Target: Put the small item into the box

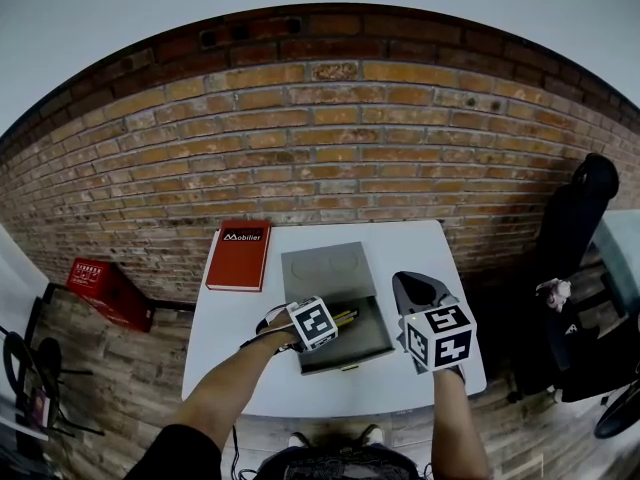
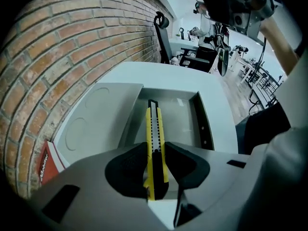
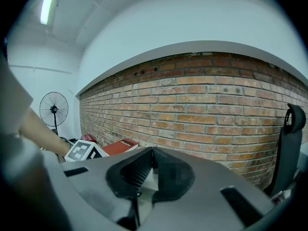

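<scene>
While left gripper (image 2: 155,145) jaws pinch one knife (image 2: 153,121) over one box (image 2: 182,121), right gripper (image 3: 152,151) jaws together (empty)

— What colour is the utility knife (image 2: 153,124)?
— Yellow, with a black slider and tip. Its middle strip looks silver-grey with a row of dark dots, though the lens bends it, so I'm not certain.
— And the box (image 1: 325,263)?
— Plain grey, on a white worktop (image 1: 225,313).
— The left gripper (image 2: 155,147)?
— Grey body, black jaws, black square markers on white. The right gripper (image 3: 153,150) has the same colours.
— Anything red?
— The book (image 1: 239,258), red with white lettering, and a red crate (image 1: 108,292) on the brown plank floor (image 1: 110,388).
— The wall (image 1: 330,138)?
— Orange-brown bricks with pale mortar lines and a darker top course. The chair (image 1: 575,218) is black.
</scene>
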Motion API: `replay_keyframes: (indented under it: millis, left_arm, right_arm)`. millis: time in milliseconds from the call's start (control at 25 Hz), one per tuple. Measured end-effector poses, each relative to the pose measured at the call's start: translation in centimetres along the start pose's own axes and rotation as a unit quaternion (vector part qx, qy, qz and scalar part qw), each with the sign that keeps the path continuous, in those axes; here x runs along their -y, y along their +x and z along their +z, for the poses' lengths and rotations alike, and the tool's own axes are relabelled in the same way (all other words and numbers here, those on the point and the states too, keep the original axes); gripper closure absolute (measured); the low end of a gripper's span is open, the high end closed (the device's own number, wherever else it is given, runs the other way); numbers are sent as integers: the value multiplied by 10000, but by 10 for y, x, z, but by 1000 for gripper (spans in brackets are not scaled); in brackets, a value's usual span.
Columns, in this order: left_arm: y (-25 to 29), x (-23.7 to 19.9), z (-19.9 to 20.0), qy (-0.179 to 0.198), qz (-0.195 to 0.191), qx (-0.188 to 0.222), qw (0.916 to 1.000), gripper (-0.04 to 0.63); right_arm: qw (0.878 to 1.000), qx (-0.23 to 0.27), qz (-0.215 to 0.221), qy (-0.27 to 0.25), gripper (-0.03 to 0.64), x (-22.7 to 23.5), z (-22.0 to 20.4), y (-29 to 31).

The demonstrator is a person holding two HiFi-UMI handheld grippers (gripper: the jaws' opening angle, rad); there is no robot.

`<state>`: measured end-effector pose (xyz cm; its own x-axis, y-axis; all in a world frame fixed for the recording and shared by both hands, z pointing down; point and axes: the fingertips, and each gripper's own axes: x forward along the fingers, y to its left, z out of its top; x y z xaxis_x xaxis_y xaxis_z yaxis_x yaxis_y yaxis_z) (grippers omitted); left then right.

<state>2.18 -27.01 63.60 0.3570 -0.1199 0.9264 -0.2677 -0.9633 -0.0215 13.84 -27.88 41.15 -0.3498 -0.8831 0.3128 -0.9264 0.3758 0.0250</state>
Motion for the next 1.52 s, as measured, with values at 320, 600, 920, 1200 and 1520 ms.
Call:
replay_keyframes:
  millis: [320,600,920,1200,1520]
  left_arm:
    - [20,11,-16,92,-275,-533,9982,465]
    - [28,7,-18,56,-236,-636,9977,464]
    - [29,4,-22,128,-73,-749,9971,463]
    - [35,2,-25,158,-50,-728,9972,463]
    - [32,2,-24,52,-72,-611,9981,440]
  right_arm:
    - [10000,-36,-51,17,597,6,-3,0]
    - [9999,-79,-90,61,597,12,-9,-2]
    - [9999,-111,-98,89,597,14,-11,-1]
    - [9998,-131,-126,98,597,16,-14,-2]
    - [9998,-157,-103,117,597,15,-16,-3]
